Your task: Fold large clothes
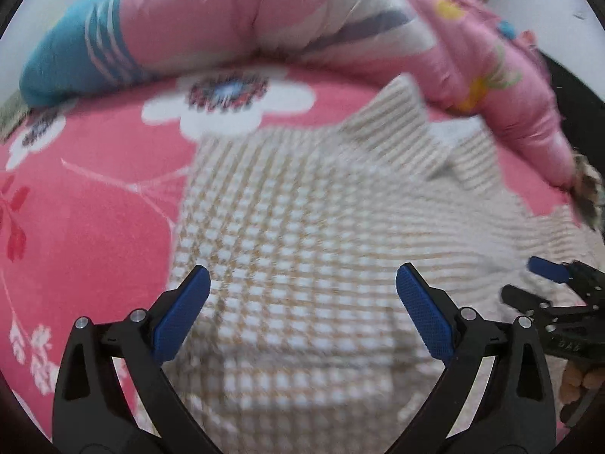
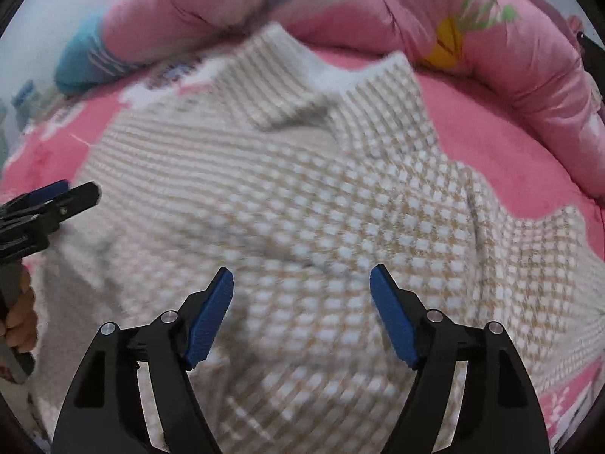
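- A beige-and-white checked sweater (image 2: 302, 196) lies spread flat on a pink bedsheet (image 1: 94, 196) printed with white flowers; its ribbed neck end (image 2: 340, 72) points toward the far side of the bed.
- The left gripper (image 1: 302, 287) hangs over the sweater's body, jaws spread wide, nothing between the blue pads (image 1: 185, 314); they press on no cloth.
- The right gripper (image 2: 301, 283) is likewise released: jaws apart above the checked knit, with only the fabric lying below them, not pinched.
- In the left wrist view the right gripper shows at the right edge, over the sweater's ribbed part; in the right wrist view the left gripper (image 2: 72, 191) shows at the left edge, with the person's fingers (image 2: 22, 321) curled round its handle.
- Edges: the sweater's left edge (image 1: 181, 204) runs down the sheet, with a broad stretch of bare pink sheet beside it. In the right wrist view the right edge of the sweater steps outward toward a sleeve part (image 2: 548, 242), with bare sheet beyond it.
- Open room: free sheet lies to the left and to the far right of the garment; the far side is closed off by a rolled pink quilt (image 1: 227, 15) curving round the bed, one end of it blue with pale stripes (image 1: 75, 60).
- The sweater's collar comes near the quilt; whether they touch cannot be told through the blur.
- No containers are in either view.
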Demonstrator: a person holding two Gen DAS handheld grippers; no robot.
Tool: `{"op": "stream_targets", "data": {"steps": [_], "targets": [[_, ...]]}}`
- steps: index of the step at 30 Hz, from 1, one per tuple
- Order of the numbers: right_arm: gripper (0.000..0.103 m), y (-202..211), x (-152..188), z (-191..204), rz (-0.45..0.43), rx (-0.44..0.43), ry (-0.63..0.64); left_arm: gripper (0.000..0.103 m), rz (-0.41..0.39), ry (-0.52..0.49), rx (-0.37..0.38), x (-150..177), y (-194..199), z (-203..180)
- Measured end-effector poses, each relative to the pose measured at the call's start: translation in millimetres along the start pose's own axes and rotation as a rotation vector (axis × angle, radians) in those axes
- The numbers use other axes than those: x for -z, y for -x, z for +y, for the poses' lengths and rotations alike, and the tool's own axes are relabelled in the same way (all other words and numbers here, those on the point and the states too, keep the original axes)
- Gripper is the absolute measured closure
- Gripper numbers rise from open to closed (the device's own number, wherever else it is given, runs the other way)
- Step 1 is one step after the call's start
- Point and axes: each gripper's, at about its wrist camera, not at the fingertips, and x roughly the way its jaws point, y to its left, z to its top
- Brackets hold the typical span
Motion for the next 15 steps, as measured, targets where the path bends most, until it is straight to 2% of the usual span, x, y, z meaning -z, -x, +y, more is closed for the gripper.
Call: {"op": "stream_targets", "data": {"steps": [2,4,5,6,7,8,9,11,15], "targets": [[0.028,9,9,-1,-0.002,0.006,-0.009,0.008,-0.014,-0.036,0.027,4,13,-15],[0.027,7,23,-8,0.022,0.018,-0.032,0.008,0.009,-0.083,0.045,13,13,-36],[0.021,4,29,-13,0.037,0.035,-0.036,0.008,0.034,-0.108,0.035,19,5,-45],[0.01,-5,35,-18,0.06,0.052,-0.048,0.008,0.061,-0.124,0.016,25,-4,-52],[0.008,-8,41,-23,0.072,0.049,-0.058,0.008,0.103,-0.133,-0.007,32,-18,-56],[0.007,-11,45,-24,0.068,0.045,-0.052,0.008,0.128,-0.134,-0.023,36,-27,-58],[0.007,-10,47,-21,0.059,0.052,-0.035,0.007,0.107,-0.137,-0.035,41,-31,-58],[0.007,-8,52,-18,0.058,0.069,-0.005,0.007,0.069,-0.131,-0.027,44,-27,-56],[0.006,-2,61,-21,0.065,0.058,-0.018,0.007,0.083,-0.134,-0.006,45,-25,-54]]}}
